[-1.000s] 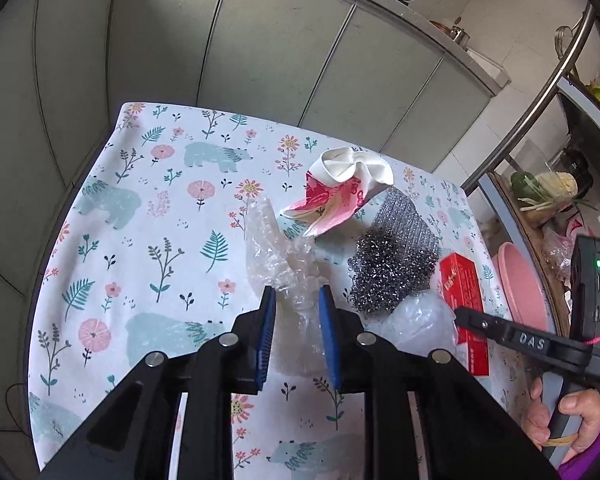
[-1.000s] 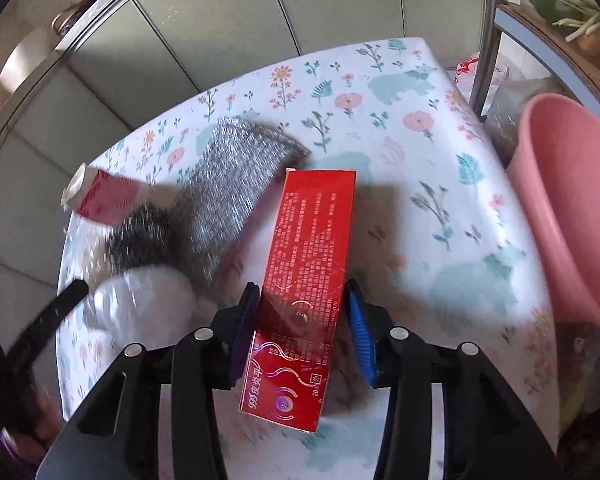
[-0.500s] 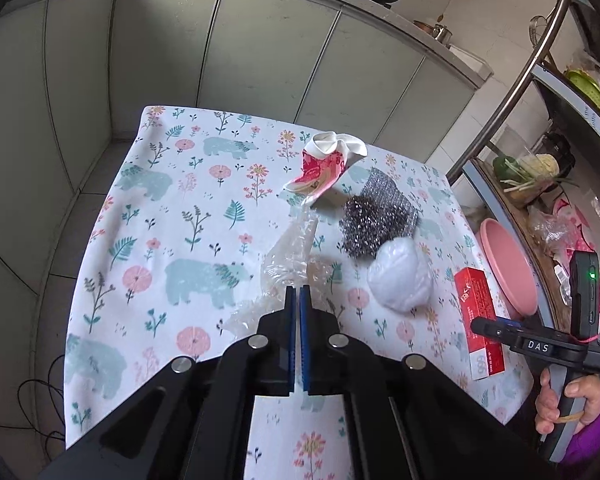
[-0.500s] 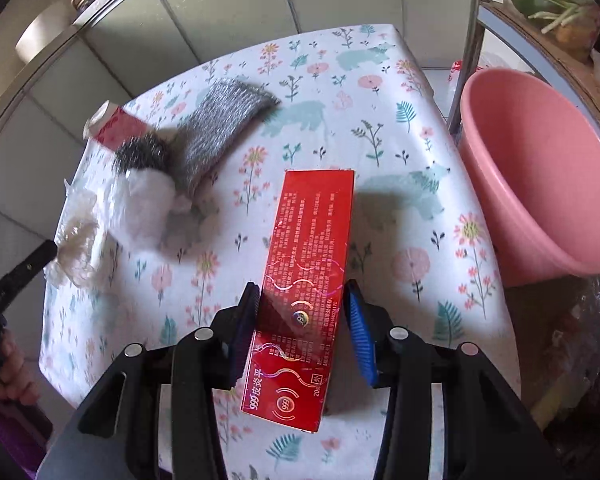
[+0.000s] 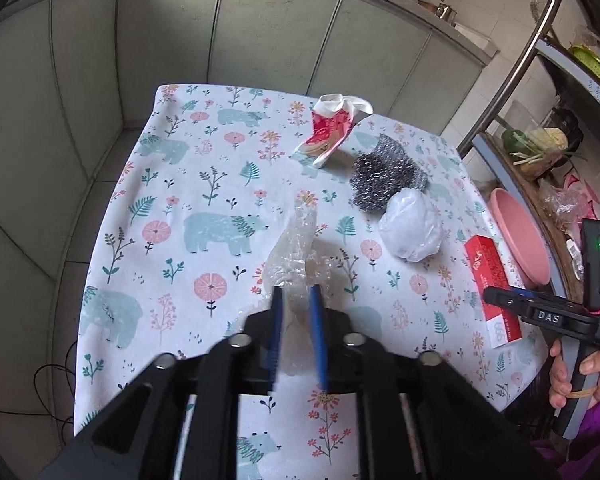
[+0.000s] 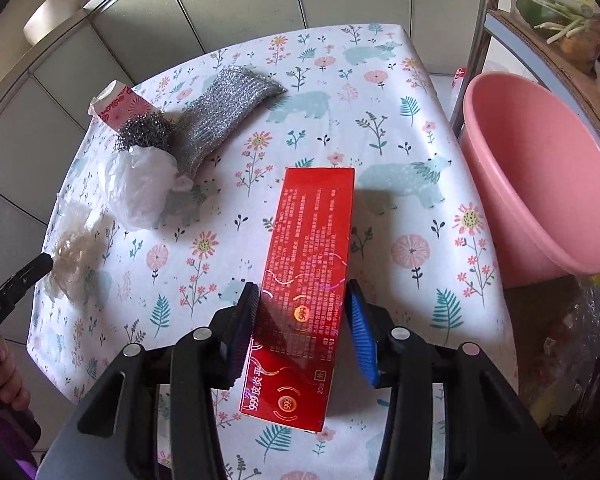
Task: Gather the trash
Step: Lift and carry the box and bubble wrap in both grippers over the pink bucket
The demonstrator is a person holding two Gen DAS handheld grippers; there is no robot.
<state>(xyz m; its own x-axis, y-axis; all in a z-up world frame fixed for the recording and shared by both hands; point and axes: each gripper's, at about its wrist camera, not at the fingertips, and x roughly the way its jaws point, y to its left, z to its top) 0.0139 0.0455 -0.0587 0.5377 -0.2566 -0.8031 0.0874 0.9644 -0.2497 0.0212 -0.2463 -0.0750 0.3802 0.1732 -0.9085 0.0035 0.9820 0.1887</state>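
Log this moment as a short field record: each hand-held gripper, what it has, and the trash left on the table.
left hand-held gripper: jaws parted around clear plastic wrap
right hand-held gripper: jaws astride red box, small gap showing on the right
on table: crushed paper cup, steel wool, white plastic bag
nearby: pink basin
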